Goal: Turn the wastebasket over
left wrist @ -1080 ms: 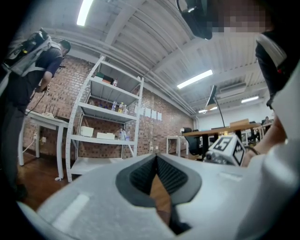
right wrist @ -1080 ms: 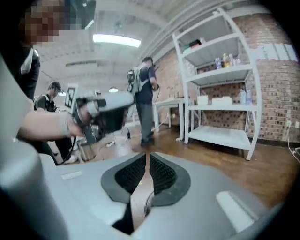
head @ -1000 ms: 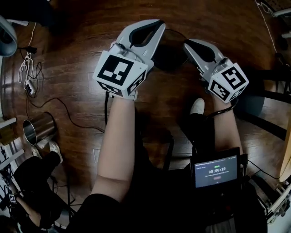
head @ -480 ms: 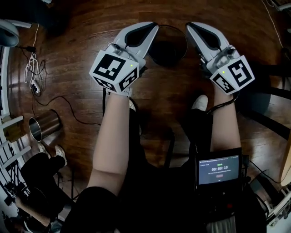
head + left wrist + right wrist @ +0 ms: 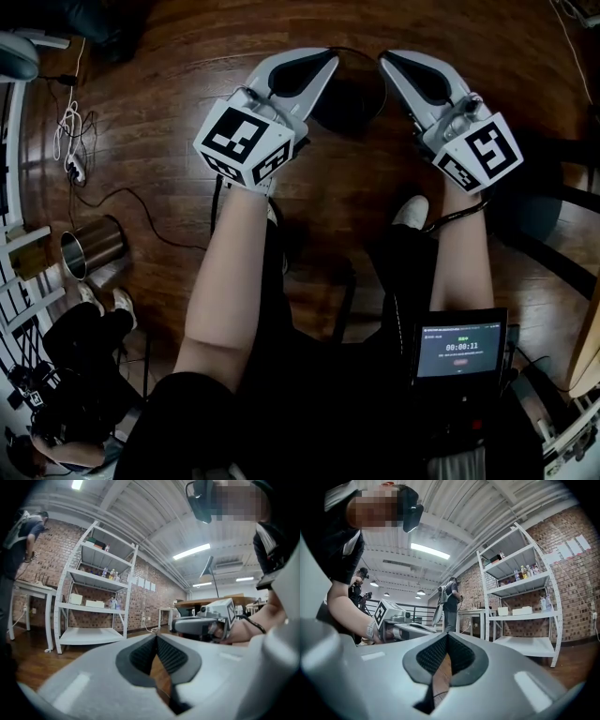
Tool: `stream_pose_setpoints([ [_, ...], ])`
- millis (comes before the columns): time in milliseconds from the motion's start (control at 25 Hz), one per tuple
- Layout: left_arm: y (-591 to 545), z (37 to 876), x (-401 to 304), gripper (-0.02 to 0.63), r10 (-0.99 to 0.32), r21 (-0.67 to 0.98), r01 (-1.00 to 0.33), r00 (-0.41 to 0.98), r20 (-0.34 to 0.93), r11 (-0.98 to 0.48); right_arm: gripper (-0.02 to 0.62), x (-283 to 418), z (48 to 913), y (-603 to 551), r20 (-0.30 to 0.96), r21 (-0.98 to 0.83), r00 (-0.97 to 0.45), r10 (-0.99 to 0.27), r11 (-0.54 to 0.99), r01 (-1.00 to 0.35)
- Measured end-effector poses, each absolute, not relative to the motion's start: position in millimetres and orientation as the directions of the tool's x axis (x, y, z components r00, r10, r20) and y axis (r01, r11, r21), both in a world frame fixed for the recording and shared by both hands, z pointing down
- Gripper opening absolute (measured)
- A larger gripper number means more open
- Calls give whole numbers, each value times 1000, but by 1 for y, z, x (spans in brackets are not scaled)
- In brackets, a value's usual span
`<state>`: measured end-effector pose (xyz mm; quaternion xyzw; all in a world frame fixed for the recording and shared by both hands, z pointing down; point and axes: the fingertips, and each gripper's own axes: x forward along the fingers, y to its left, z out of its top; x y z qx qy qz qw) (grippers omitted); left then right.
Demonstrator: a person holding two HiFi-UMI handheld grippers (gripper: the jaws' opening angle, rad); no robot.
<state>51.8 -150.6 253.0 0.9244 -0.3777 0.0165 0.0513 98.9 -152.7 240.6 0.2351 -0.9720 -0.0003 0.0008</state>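
- The dark brown wooden plank floor (image 5: 169, 112) lies beneath both my claws.
- The black round wastebasket (image 5: 349, 103) stands on that floor, between the tips of my two claws.
- My left claw (image 5: 328, 59) is pressed together, with nothing in it.
- My right claw (image 5: 387, 58) is likewise closed and empty.

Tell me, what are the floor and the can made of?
Floor: likely dark wood, glossy; plank seams and glare show. Can: probably metal, polished; its silvery side mirrors light.
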Motion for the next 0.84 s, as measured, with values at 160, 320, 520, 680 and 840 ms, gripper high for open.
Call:
stream_pose_setpoints([
  [160, -151, 253, 51, 3, -696, 88, -698, 716, 58, -711, 9, 87, 244, -148, 16, 12, -904, -427, 904, -427],
  [320, -149, 254, 49, 3, -695, 103, -695, 718, 39, -712, 9, 79, 253, -144, 34, 5, -911, -412, 911, -412],
  [520, -147, 259, 59, 2, -689, 101, -689, 723, 40, -717, 9, 85, 263, -143, 48, -2, -913, -405, 914, -405],
  [680, -150, 257, 49, 2, -692, 105, -692, 721, 37, -714, 9, 71, 269, -147, 61, -18, -914, -400, 916, -402],
  [840, -144, 255, 39, 3, -691, 105, -690, 722, 29, -716, 9, 58, 275, -140, 77, -25, -917, -392, 918, -395],
])
